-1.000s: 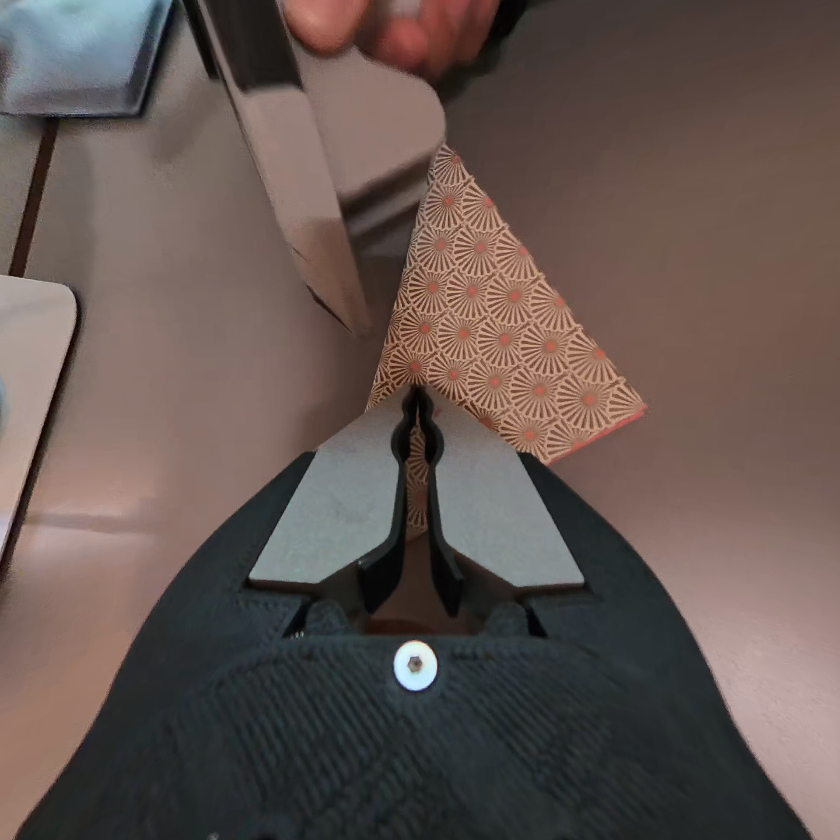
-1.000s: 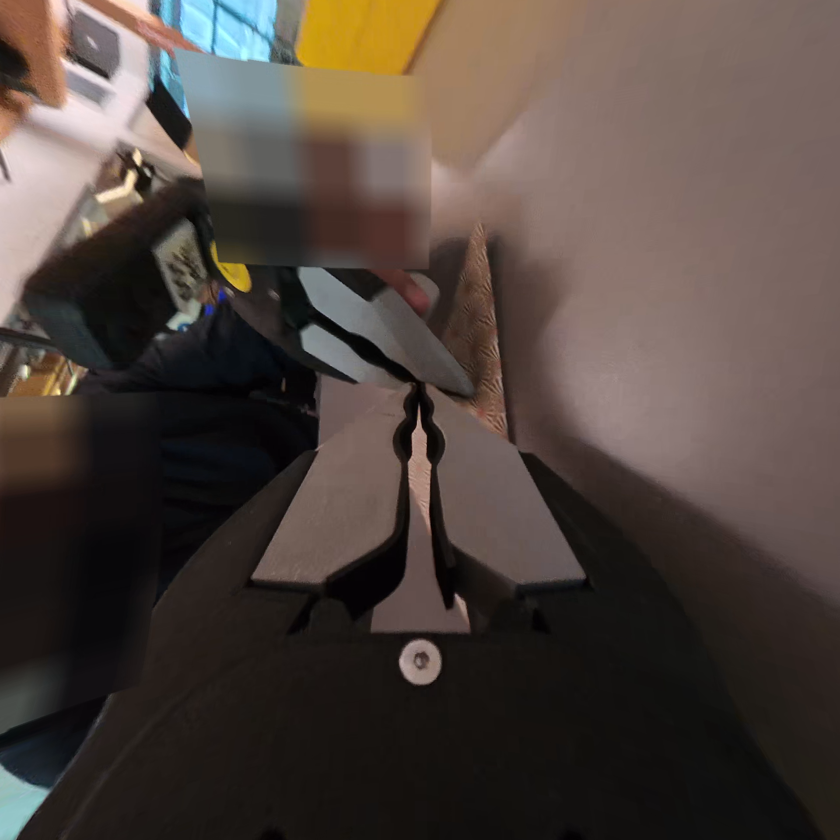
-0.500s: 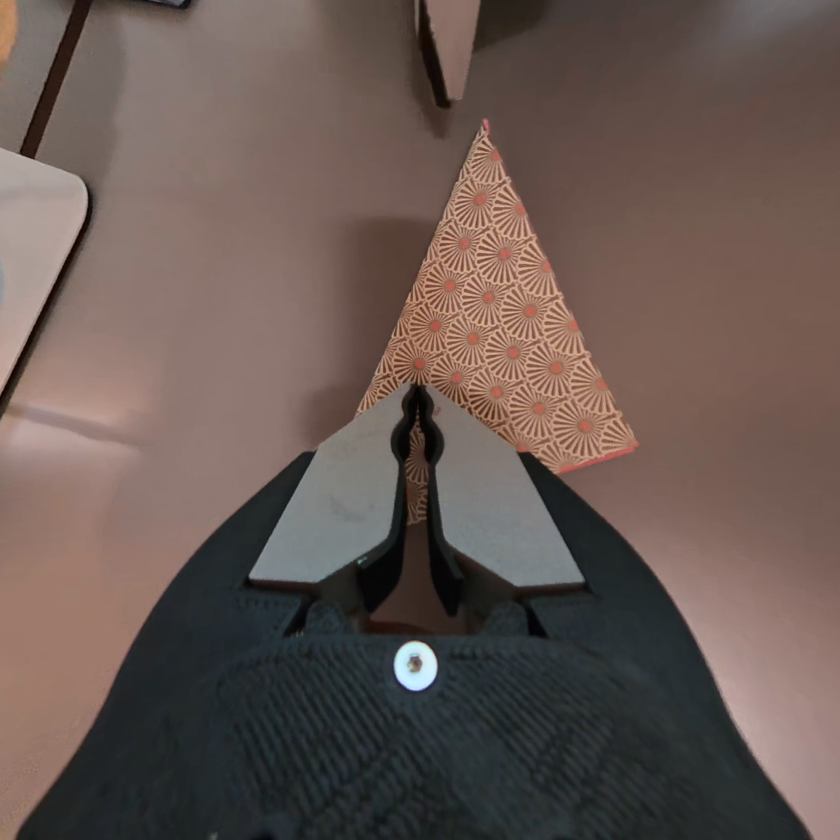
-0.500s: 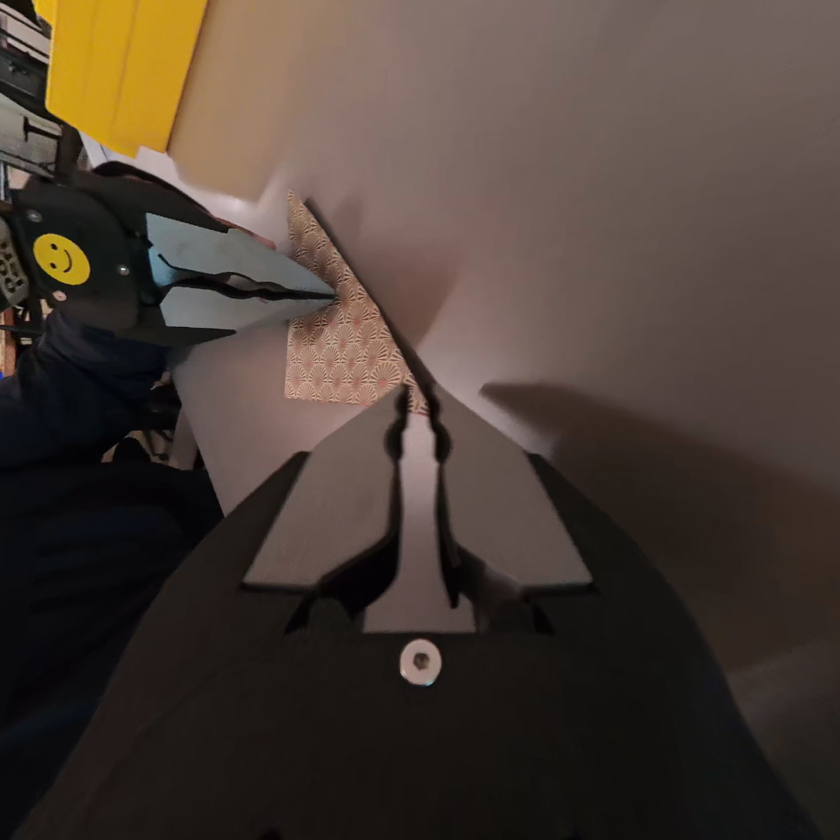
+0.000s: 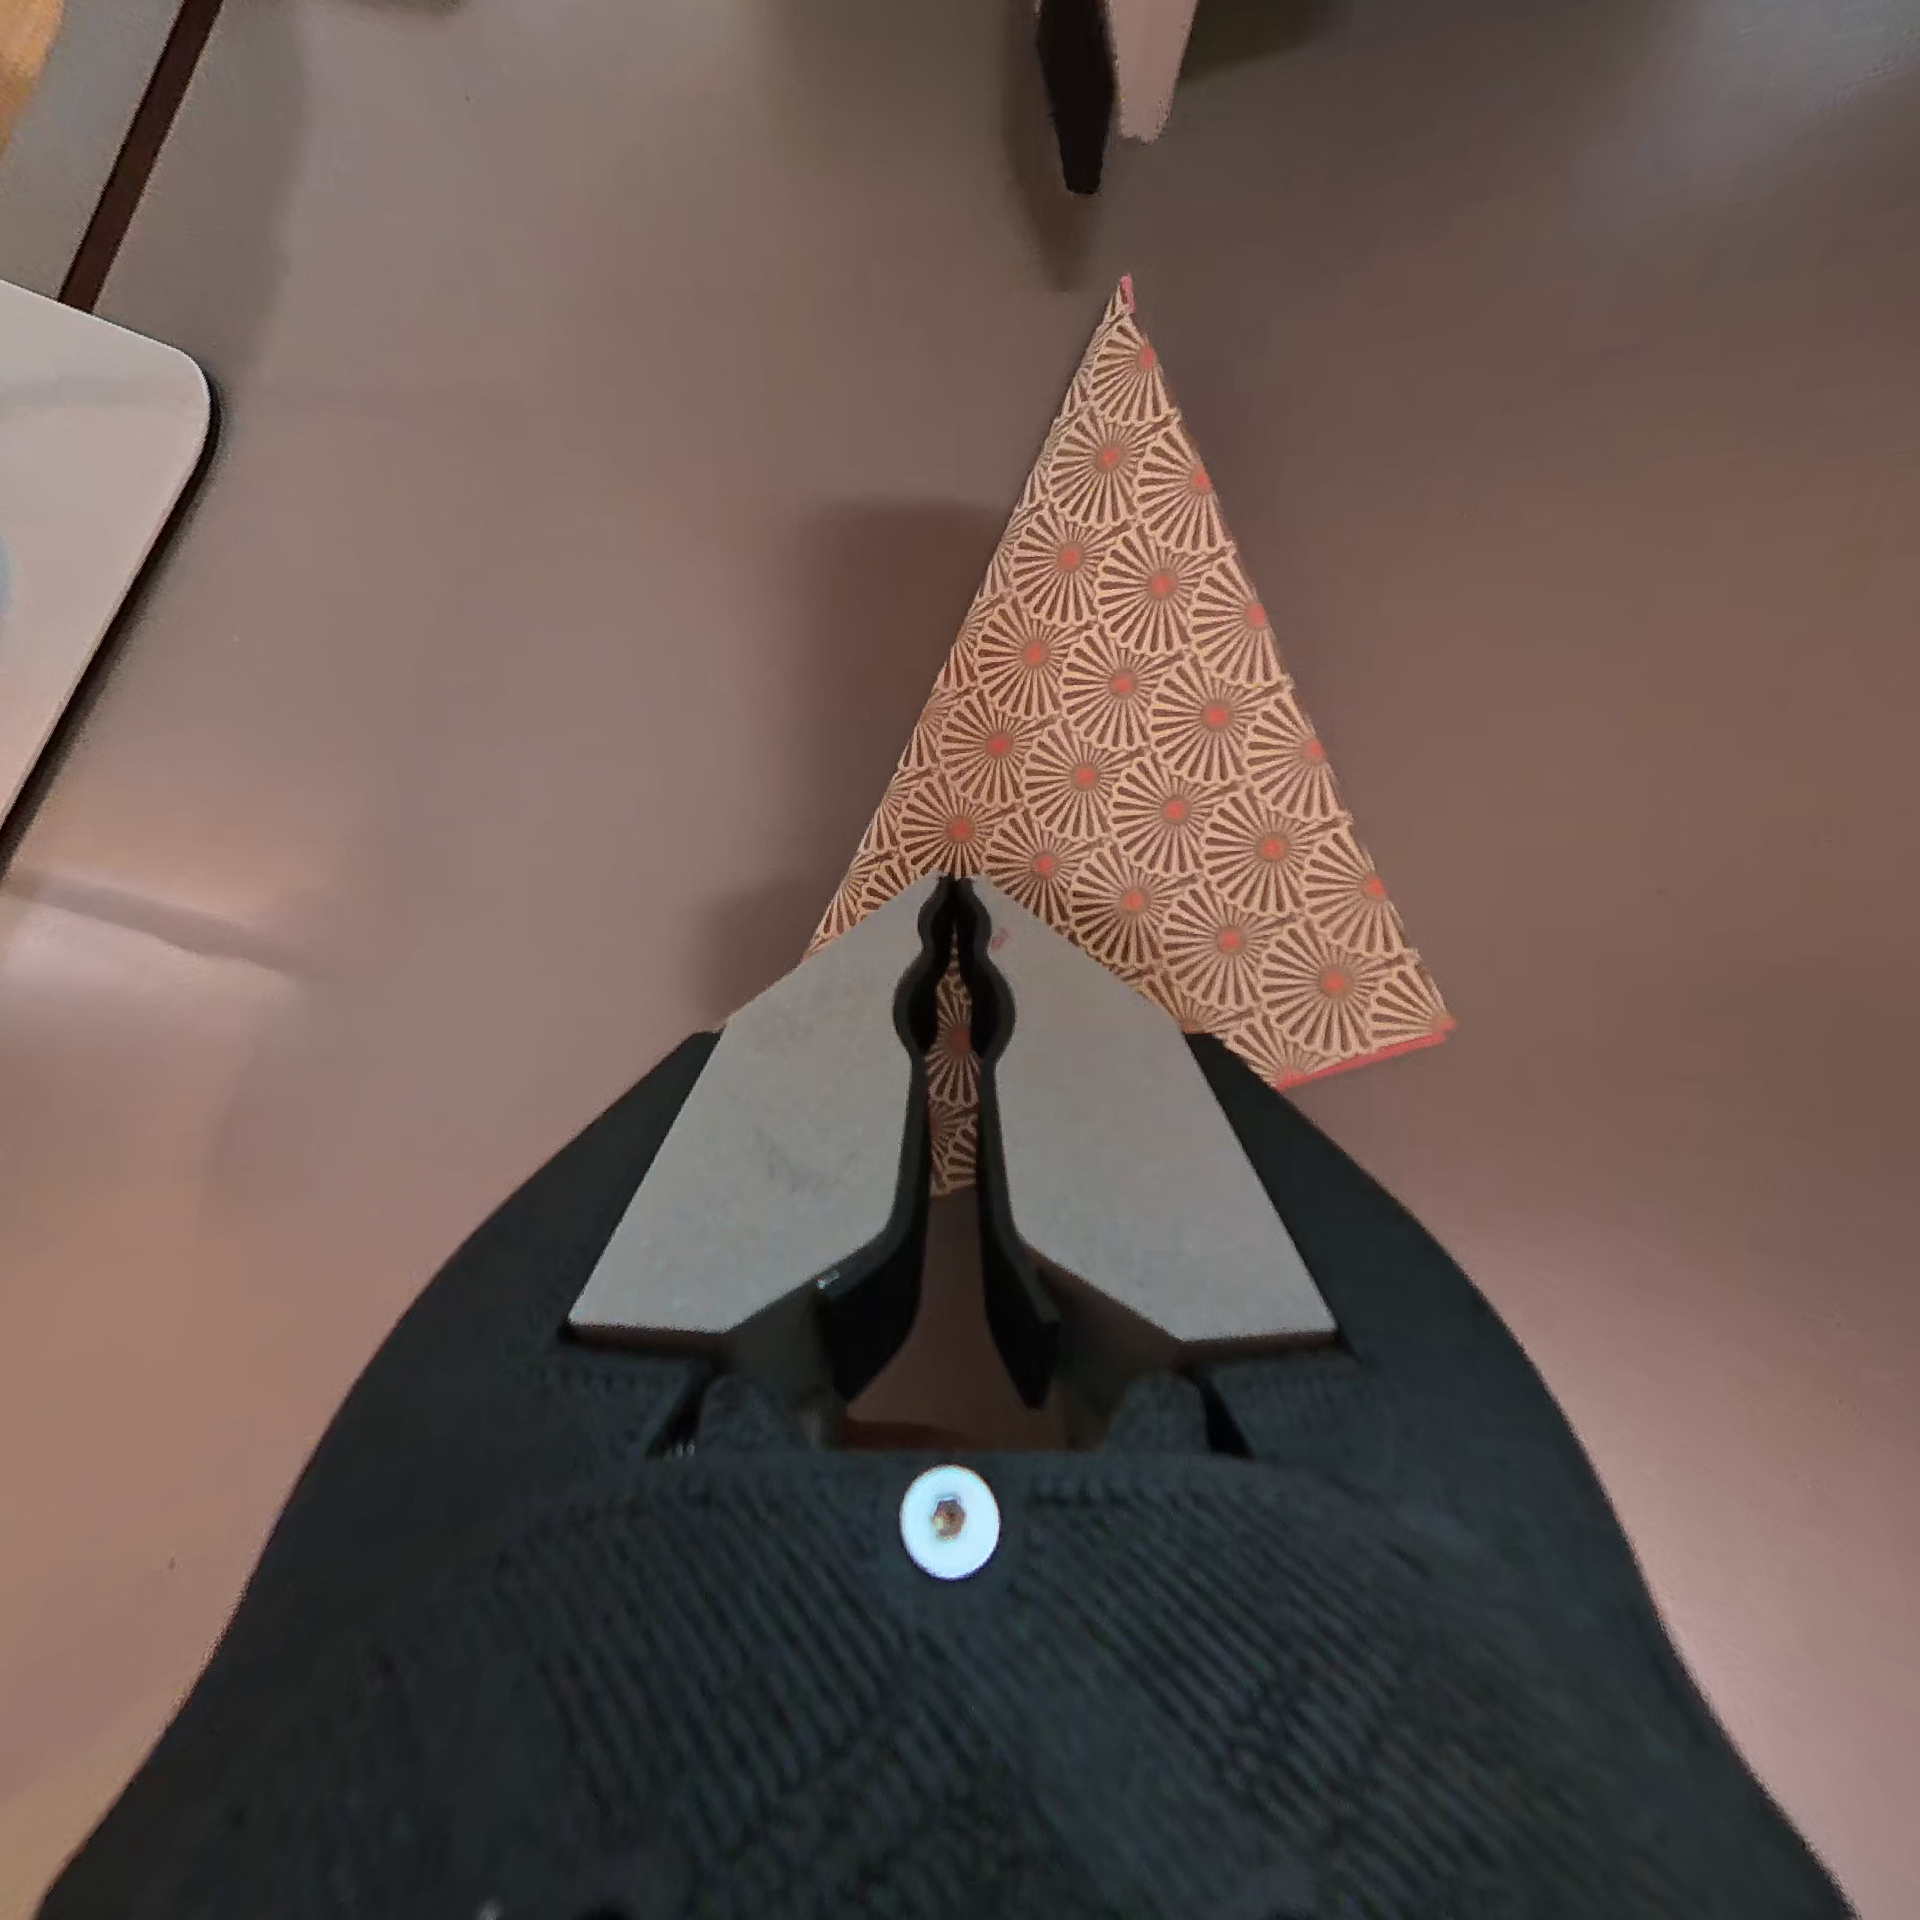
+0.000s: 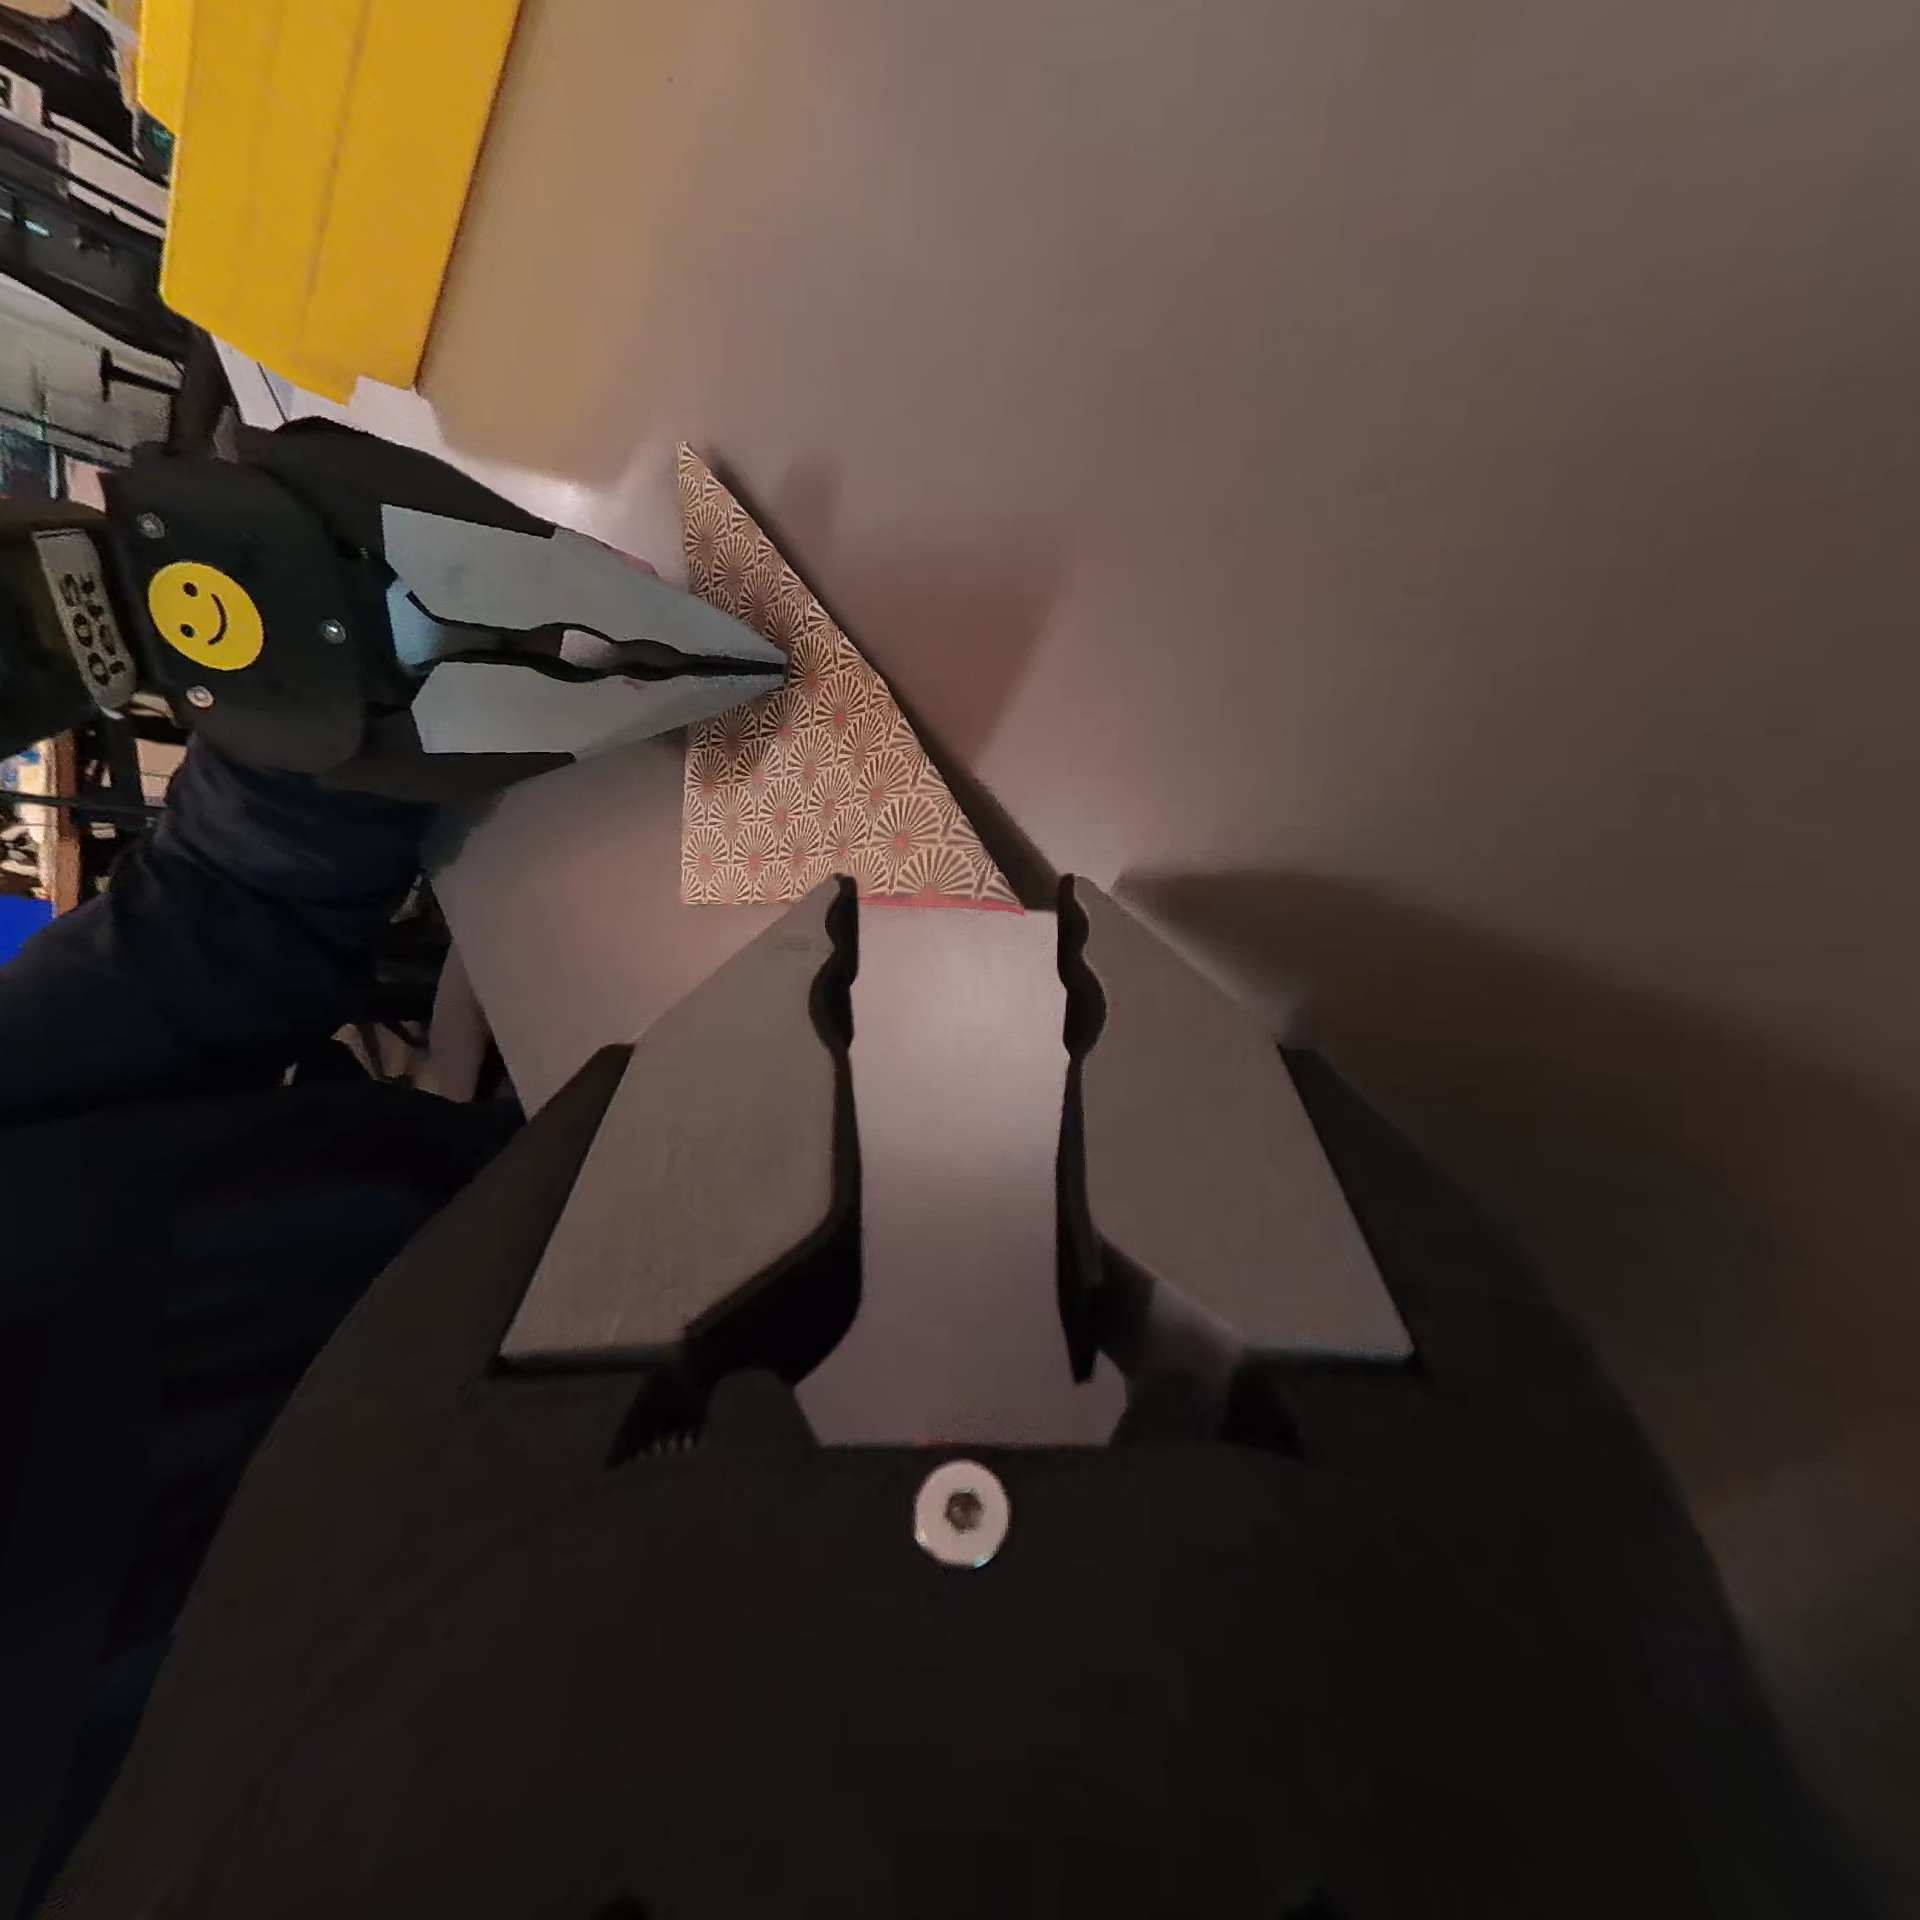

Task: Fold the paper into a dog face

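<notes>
The paper [image 5: 1153, 727] is a folded triangle with a brown and orange fan pattern and a red edge. It lies flat on the brown table [image 5: 520, 623]. My left gripper [image 5: 954, 885] is shut, and its tips press down on the paper near its long folded edge. This also shows in the right wrist view, where the left gripper [image 6: 779, 675] touches the paper [image 6: 821, 800]. My right gripper [image 6: 956, 896] is open and empty, with its tips just short of the paper's red-edged side. Its fingers [image 5: 1101, 94] show beyond the paper's far point.
A white board with a rounded corner [image 5: 83, 499] lies at the left of the table. A yellow box [image 6: 312, 187] stands past the table edge. A person's dark sleeve [image 6: 208, 1039] is behind the left gripper. Across from one pair of fingers to the other is roughly 12 centimeters.
My right gripper has opened and drawn back a little from the paper's corner. The left gripper stays shut, pressing on the paper in the same spot.
</notes>
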Action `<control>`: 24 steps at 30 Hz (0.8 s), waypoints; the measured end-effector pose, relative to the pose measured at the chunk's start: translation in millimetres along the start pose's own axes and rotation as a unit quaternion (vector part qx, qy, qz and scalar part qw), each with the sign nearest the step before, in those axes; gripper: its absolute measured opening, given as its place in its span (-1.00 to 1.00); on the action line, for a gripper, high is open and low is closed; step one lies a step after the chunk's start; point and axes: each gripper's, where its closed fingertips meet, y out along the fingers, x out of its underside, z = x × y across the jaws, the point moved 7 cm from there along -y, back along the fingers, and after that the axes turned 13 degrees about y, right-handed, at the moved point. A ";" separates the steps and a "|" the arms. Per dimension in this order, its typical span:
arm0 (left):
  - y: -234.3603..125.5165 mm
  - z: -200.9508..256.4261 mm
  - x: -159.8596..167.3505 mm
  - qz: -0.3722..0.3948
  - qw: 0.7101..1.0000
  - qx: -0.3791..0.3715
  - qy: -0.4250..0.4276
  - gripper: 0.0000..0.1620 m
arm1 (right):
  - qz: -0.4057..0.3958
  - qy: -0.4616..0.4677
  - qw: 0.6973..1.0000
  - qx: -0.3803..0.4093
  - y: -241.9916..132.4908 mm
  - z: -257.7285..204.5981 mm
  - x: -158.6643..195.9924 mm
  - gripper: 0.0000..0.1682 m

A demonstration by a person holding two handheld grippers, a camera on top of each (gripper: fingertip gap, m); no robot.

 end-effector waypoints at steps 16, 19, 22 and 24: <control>-0.3 4.1 -2.3 -0.014 1.000 -0.014 0.021 -1.00 | -0.050 0.057 0.996 -0.036 20.8 9.9 8.2 -0.80; -0.8 5.4 -2.7 -0.011 1.000 -0.008 0.017 -1.00 | -0.041 0.064 0.996 -0.049 19.0 11.1 6.0 -0.73; -0.9 5.3 -2.7 -0.010 1.000 -0.005 0.012 -1.00 | -0.048 0.072 0.994 -0.061 22.2 12.2 6.5 -0.78; -0.9 5.3 -2.6 -0.010 1.000 -0.005 0.010 -1.00 | -0.056 0.070 0.994 -0.063 24.9 10.5 8.1 -0.82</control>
